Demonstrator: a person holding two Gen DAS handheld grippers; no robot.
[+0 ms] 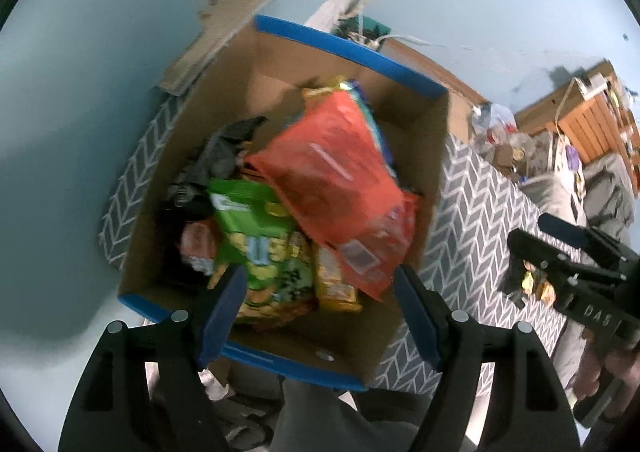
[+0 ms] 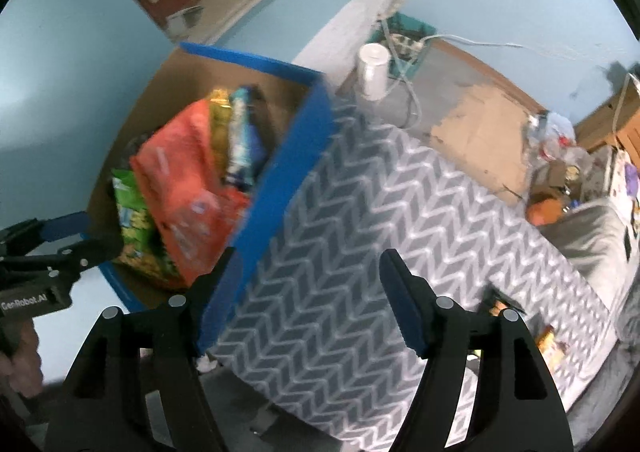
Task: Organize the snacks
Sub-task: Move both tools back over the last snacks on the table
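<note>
The left gripper (image 1: pixel 320 312) hangs above the cardboard box (image 1: pixel 424 156), its blue fingers (image 1: pixel 224 312) spread wide and holding nothing. Below it the box is heaped with snacks: an orange-red packet (image 1: pixel 340 180) lies on top, a green packet (image 1: pixel 260 236) beside it, a yellow packet (image 1: pixel 336 280) under the orange one's near end, and something dark and crumpled (image 1: pixel 224 152) toward the left wall, too blurred to name. The box stands on a grey chevron-patterned surface (image 1: pixel 472 220).

The right gripper (image 2: pixel 308 300) is also spread wide and empty, poised over the chevron surface (image 2: pixel 360 232) just outside the box's blue-edged right wall (image 2: pixel 280 180); its left finger overlaps that wall in the view, though whether they touch cannot be told. A blue-and-white packet (image 2: pixel 242 136) stands up behind the orange one (image 2: pixel 180 180). At the lower right edge a small orange wrapper (image 2: pixel 550 344) is half cut off, probably another snack. A white cylinder (image 2: pixel 374 70) stands beyond the surface.
</note>
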